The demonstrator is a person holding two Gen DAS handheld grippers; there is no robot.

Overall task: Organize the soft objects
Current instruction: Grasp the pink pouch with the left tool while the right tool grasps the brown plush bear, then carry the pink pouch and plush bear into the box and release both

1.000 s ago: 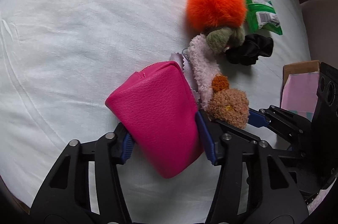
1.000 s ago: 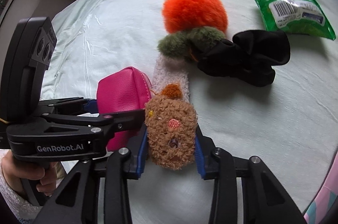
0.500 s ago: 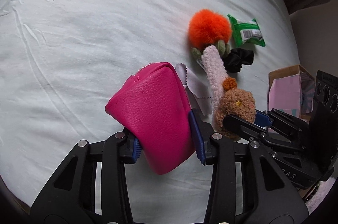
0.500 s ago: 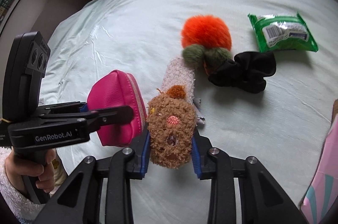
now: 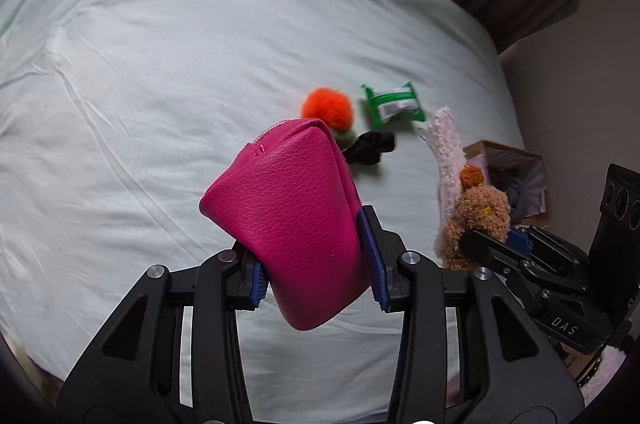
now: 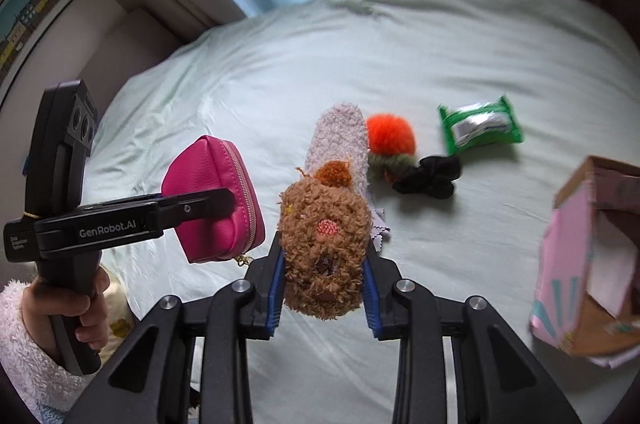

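Both tools have risen well clear of the bed since a second ago, carrying their loads away from the pile. On the left, the left tool pinches the pink pouch across its lower body; it looks light, with pliant leather-like sides that dent yet could slip, so the mid-body hold suits it. To the right, the right tool squeezes the brown plush toy, fluffy and compressible, its pale sock-like tail dangling. The orange pompom, black scrunchie and green packet lie on the bed; the pink box stands rightmost.
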